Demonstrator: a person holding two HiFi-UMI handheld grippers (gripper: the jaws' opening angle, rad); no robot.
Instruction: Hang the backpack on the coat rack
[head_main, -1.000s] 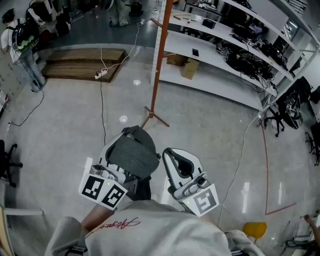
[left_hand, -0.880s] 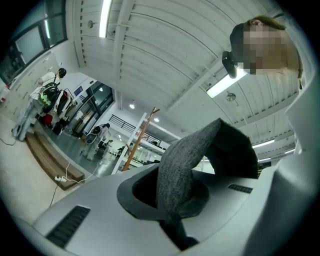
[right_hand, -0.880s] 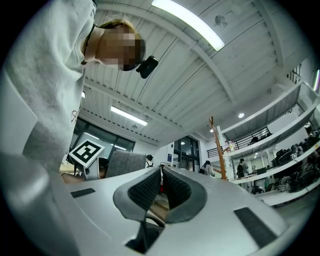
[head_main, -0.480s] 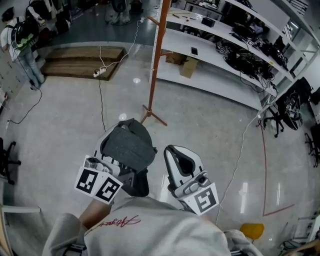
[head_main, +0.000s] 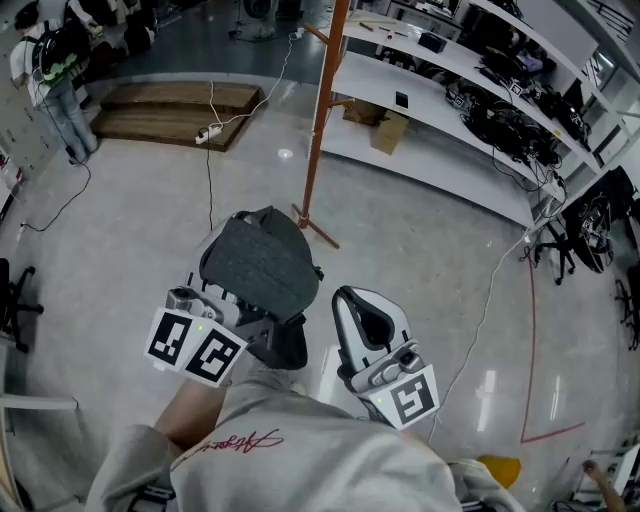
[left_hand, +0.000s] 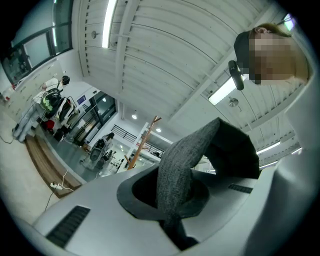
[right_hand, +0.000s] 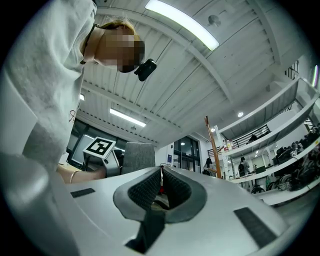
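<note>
Backpack (head_main: 258, 272) tight in left gripper (head_main: 228, 305), right gripper (head_main: 353, 298) together and empty, coat rack (head_main: 318, 130) beyond open floor (head_main: 420, 240)

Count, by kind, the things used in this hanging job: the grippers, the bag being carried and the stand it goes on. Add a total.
Grippers: 2 (left gripper, right gripper)
Bags: 1 (grey backpack, held by the left gripper)
Stands: 1 (orange coat rack)
Total: 4
</note>
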